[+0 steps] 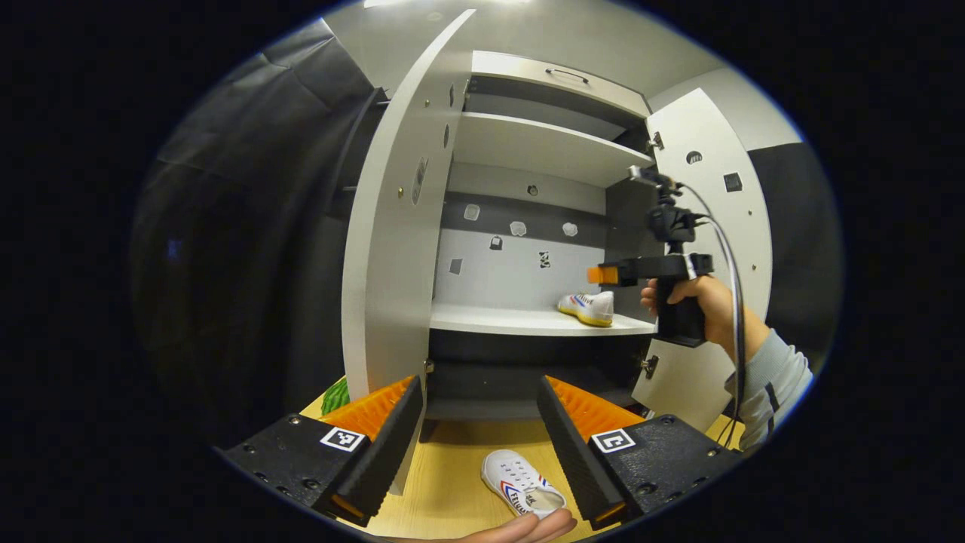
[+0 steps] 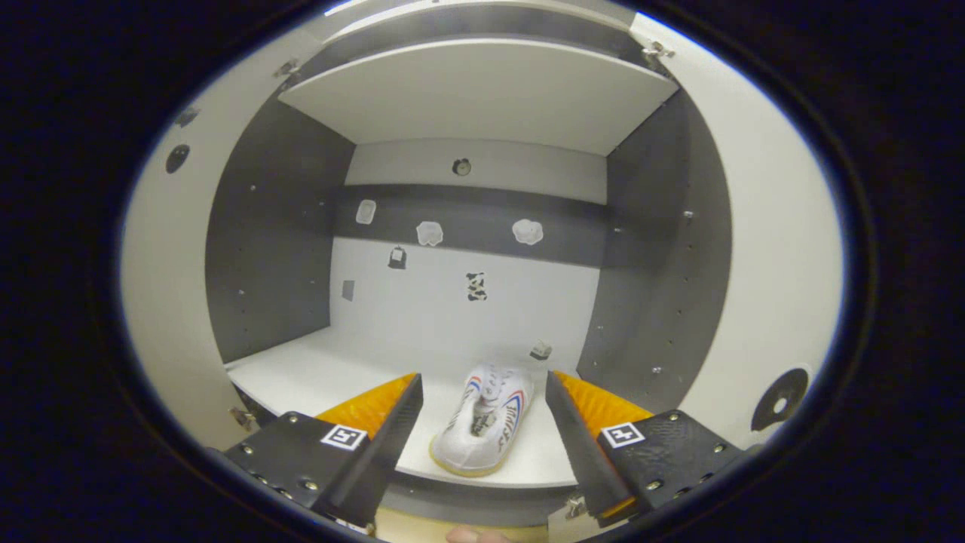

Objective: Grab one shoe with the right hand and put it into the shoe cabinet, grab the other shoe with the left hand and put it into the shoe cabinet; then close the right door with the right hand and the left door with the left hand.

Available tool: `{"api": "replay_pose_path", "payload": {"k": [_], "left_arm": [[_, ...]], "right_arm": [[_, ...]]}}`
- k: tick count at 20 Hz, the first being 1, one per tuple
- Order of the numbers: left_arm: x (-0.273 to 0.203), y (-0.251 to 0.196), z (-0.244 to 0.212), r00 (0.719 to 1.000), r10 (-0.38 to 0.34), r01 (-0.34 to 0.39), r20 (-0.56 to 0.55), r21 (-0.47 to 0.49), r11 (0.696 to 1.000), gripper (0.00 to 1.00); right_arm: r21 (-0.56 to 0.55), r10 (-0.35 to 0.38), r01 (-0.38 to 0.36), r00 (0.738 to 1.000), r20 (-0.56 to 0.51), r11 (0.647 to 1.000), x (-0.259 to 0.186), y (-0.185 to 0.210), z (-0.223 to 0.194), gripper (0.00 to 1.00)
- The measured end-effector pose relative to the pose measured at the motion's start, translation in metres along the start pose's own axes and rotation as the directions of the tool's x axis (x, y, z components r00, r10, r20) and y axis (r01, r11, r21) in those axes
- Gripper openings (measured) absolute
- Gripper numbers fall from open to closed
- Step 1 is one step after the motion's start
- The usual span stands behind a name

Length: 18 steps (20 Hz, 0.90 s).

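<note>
— Two shoes on the list. First shoe [image 2: 482, 418]: on the middle shelf [image 2: 317, 373] of the cabinet [image 1: 543, 147], right-hand side, near the front edge, heel toward the opening, toe toward the back wall. Placed already, by the look of it.

— And the second shoe [image 1: 522, 484]?

— On the table [image 1: 452, 460] in front of the cabinet, directly below and ahead of the left gripper [image 1: 479, 445]. Long axis running on a slant in the left gripper view, from upper left to lower right. Not gripped; lying apart from both fingers, in the gap between them.

— State of the left gripper?

— Wide open, empty, aimed down and forward over the second shoe. Nearer to that shoe than the other gripper by a good margin.

— Right gripper [image 2: 482, 430]?

— Wide open as well, empty, level with the middle shelf and facing the first shoe, no contact visible. Seen from the left gripper view, held up in a hand [image 1: 690, 298] in front of the right door [image 1: 716, 226].

— Doors?

— Left door [image 1: 392, 249] and right door both swung open.

— Next entry, as a judgement?

— Left gripper down onto the second shoe, fingers across its narrow width, meaning a slight turn to square up with the slanted long axis. Free space on the shelf to the left of the first shoe.
</note>
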<state>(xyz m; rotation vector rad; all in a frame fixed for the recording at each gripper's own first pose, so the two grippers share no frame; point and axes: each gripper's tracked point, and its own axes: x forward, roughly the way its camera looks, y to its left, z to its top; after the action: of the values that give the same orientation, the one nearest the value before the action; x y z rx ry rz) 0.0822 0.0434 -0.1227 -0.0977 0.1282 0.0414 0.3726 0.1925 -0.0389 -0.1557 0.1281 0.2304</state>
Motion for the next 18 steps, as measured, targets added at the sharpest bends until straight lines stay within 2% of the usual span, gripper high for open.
{"api": "replay_pose_path", "payload": {"k": [3, 7, 11, 15, 18], "left_arm": [[0.001, -0.005, -0.015, 1.000, 0.002, -0.002, -0.013, -0.009, 1.000, 0.95], [0.006, -0.006, -0.050, 0.998, 0.020, -0.020, -0.063, -0.001, 1.000, 0.95], [0.016, -0.009, -0.090, 0.993, 0.018, -0.019, -0.116, -0.010, 1.000, 0.95], [0.028, -0.014, -0.143, 0.977, 0.018, -0.023, -0.211, -0.025, 0.999, 0.95], [0.042, -0.024, -0.196, 0.942, -0.007, -0.007, -0.335, -0.040, 0.999, 0.96]], "right_arm": [[0.023, 0.028, -0.029, 0.999, 0.042, 0.999, -0.048, 0.007, -0.002, 0.98], [0.029, -0.019, 0.017, 0.998, 0.057, 0.999, -0.114, 0.002, -0.028, 0.98], [0.060, -0.027, 0.022, 0.997, 0.078, 0.998, -0.169, 0.009, -0.063, 0.97], [0.046, -0.033, 0.030, 0.997, 0.067, 0.998, -0.214, 0.010, -0.096, 0.96], [0.049, -0.056, 0.053, 0.996, 0.076, 0.997, -0.240, 0.006, -0.108, 0.97]]}}
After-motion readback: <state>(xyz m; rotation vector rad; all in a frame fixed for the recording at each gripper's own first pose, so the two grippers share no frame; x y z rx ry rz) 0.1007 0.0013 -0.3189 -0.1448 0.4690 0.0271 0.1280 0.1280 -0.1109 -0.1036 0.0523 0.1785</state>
